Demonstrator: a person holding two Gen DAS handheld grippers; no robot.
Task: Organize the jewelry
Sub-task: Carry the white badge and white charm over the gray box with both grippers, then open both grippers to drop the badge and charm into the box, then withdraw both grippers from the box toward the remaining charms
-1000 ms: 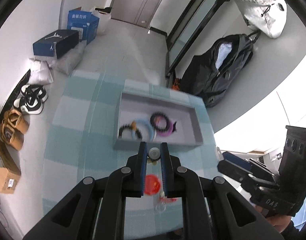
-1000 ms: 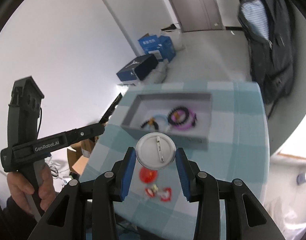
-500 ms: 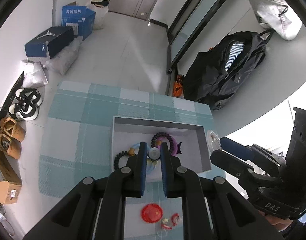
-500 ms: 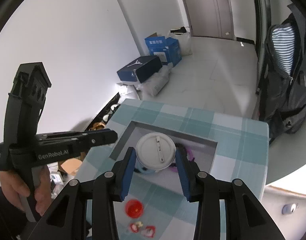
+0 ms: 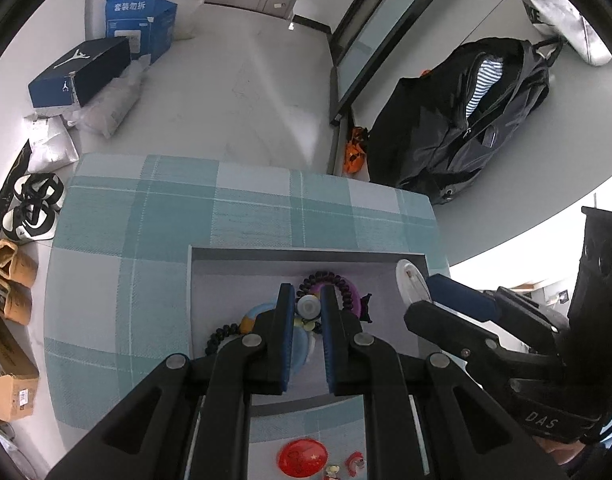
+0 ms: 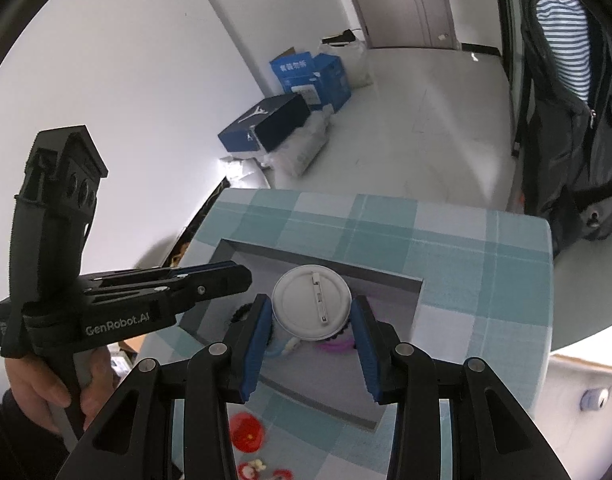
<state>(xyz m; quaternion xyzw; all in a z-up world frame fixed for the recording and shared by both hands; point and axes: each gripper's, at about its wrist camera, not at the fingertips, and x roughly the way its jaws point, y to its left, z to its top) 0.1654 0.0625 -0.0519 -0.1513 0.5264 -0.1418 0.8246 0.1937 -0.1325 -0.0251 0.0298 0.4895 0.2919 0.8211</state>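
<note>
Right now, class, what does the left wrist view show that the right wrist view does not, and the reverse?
Only the left wrist view shows the small round silver charm clamped in the left gripper, and sneakers on the floor. Only the right wrist view shows the pin-backed rear of the round white badge in the right gripper. Both show the grey rectangular tray and flat red disc.
</note>
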